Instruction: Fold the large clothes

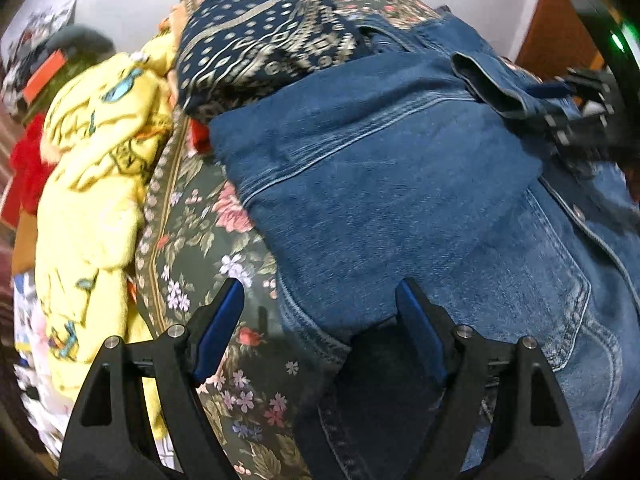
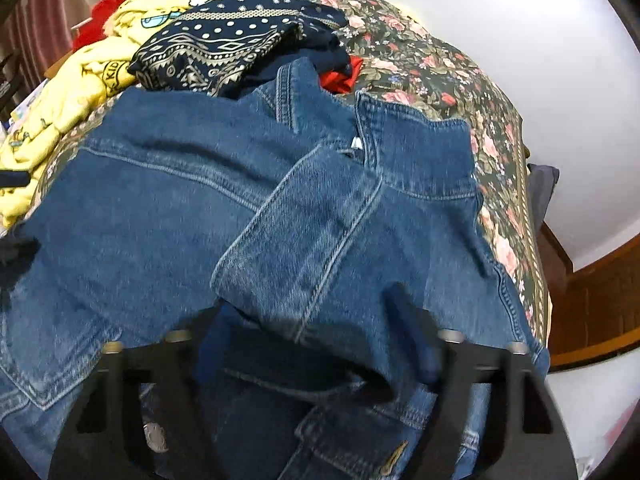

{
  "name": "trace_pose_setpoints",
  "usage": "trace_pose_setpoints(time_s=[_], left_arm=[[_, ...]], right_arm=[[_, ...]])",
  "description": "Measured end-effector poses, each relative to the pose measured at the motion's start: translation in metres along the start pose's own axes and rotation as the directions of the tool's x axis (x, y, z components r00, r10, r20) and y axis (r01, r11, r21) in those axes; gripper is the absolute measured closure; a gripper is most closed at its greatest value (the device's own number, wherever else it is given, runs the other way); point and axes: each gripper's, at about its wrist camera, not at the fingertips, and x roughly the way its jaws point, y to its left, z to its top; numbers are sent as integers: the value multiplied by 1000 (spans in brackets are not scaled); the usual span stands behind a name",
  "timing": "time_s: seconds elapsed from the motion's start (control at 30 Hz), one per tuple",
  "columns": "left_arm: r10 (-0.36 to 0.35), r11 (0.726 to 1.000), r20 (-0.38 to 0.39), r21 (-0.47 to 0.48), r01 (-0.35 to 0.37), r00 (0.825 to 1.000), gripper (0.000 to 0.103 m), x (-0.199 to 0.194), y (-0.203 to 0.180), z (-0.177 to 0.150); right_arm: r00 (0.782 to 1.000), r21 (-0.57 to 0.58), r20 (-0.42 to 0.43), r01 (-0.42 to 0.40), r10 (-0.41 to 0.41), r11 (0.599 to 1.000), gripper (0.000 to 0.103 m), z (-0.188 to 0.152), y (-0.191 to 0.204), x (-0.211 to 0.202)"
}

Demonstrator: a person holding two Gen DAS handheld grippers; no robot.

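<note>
Floral bedspread point(image 1: 192, 240) covers the bed, dark green with pink roses, runs out to the far edge by the white wall. Denim jacket point(image 1: 400, 208) lies spread on top of it, taking up most of both views; a sleeve is folded across the body in the right wrist view, collar standing up behind it. Behind the jacket: navy patterned cloth point(image 2: 224, 48) bunched up, yellow printed garment point(image 1: 92, 184) heaped to its left, a bit of red fabric point(image 2: 340, 76) poking out between them. Left gripper point(image 1: 320, 304) has jaws wide apart, nothing held, left finger over the bedspread, right finger over the denim edge. Right gripper point(image 2: 312, 320) is blurred, jaws apart with a denim fold draped between them; grip not confirmed.
</note>
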Motion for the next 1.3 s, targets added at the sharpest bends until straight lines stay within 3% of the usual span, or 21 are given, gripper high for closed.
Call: trace_pose_setpoints(time_s=[0.1, 0.23, 0.37, 0.4, 0.47, 0.5, 0.53, 0.63, 0.8, 0.97, 1.1, 1.2, 1.3], left_arm=[[14, 998, 16, 62, -15, 1000, 25, -5, -14, 0], [7, 994, 31, 107, -11, 999, 25, -10, -23, 0], [67, 988, 77, 131, -77, 995, 28, -12, -34, 2], [77, 987, 86, 132, -88, 993, 32, -12, -35, 3], [113, 983, 93, 136, -125, 989, 62, -9, -38, 7], [117, 983, 90, 129, -128, 989, 70, -8, -38, 9], [108, 986, 91, 116, -119, 990, 86, -9, -38, 11], [77, 992, 131, 88, -89, 988, 96, -22, -36, 17], [-23, 999, 150, 31, 18, 988, 96, -41, -23, 21], [-54, 998, 91, 35, 51, 994, 96, -30, -27, 12], [-63, 998, 33, 28, 62, 997, 94, -20, -32, 3], [-71, 997, 8, 6, 71, 997, 84, -20, -31, 2], [-98, 995, 15, -5, 98, 995, 66, -29, -30, 2]], right_arm=[[1000, 22, 20, -24, 24, 999, 83, 5, -1, -1], [995, 91, 97, -42, 33, 995, 89, 7, -12, -22], [980, 209, 198, -78, 36, 975, 90, 5, -43, -55], [976, 232, 217, -85, 34, 969, 90, 4, -50, -62], [965, 290, 261, -111, 33, 951, 91, -1, -68, -79], [961, 309, 274, -118, 31, 944, 91, -2, -75, -83], [957, 333, 289, -127, 27, 934, 92, -5, -82, -89], [951, 385, 310, -144, 19, 912, 92, -19, -98, -97], [962, 482, 271, -156, 22, 862, 94, -56, -123, -83], [982, 542, 173, -160, 77, 825, 94, -87, -129, -46], [985, 567, 129, -170, 117, 806, 94, -102, -129, -31], [982, 581, 134, -188, 135, 791, 93, -106, -134, -29], [982, 587, 134, -184, 129, 788, 90, -110, -137, -32]])
